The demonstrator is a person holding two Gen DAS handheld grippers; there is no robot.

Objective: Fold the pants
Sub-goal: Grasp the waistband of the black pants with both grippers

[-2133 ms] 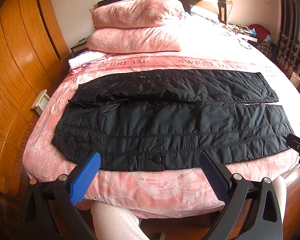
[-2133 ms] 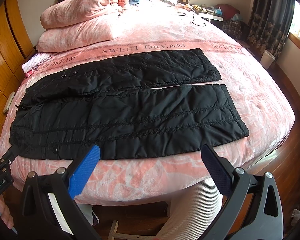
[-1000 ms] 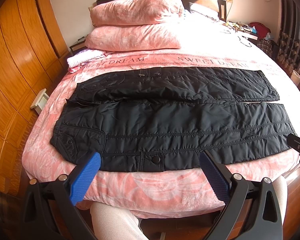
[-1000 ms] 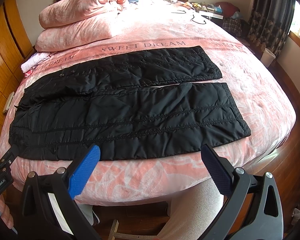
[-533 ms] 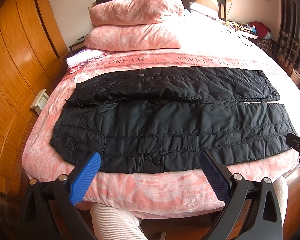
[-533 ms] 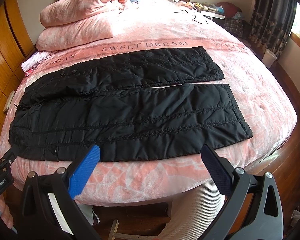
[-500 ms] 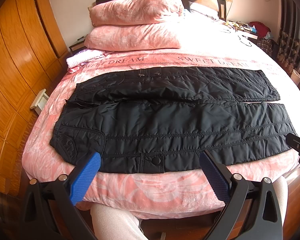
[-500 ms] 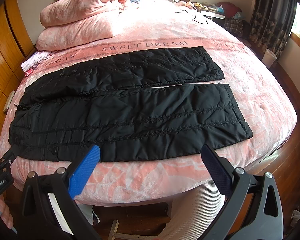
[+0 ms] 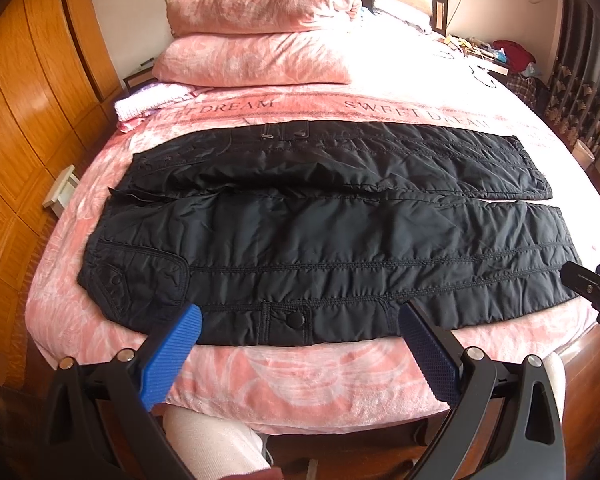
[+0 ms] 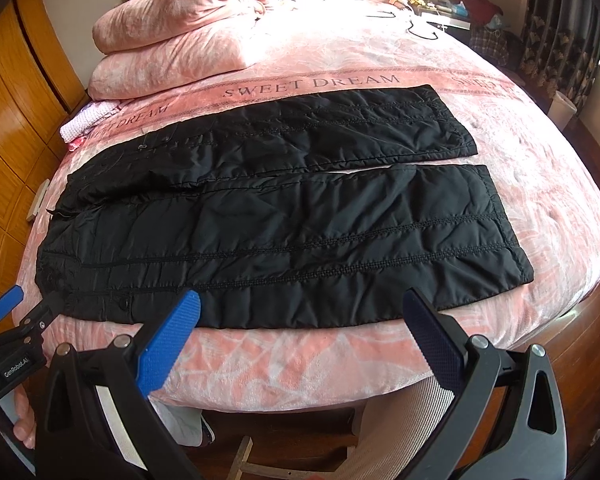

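Black quilted pants (image 9: pixel 332 240) lie flat across the pink bed, waist at the left, both legs stretched to the right, side by side. They also show in the right wrist view (image 10: pixel 284 236). My left gripper (image 9: pixel 298 316) is open and empty, just above the near edge of the pants by the snap pocket. My right gripper (image 10: pixel 300 308) is open and empty, over the near hem of the front leg. The left gripper's blue tip shows in the right wrist view (image 10: pixel 8 304).
Two pink pillows (image 9: pixel 256 56) are stacked at the headboard. A folded pinkish cloth (image 9: pixel 148 98) lies at the bed's left edge. Wooden wardrobe doors (image 9: pixel 24 112) stand to the left. A cluttered nightstand (image 9: pixel 500 54) and curtains are at the right.
Both grippers have moved slightly forward toward the near edge of the pants. The pants have not moved.
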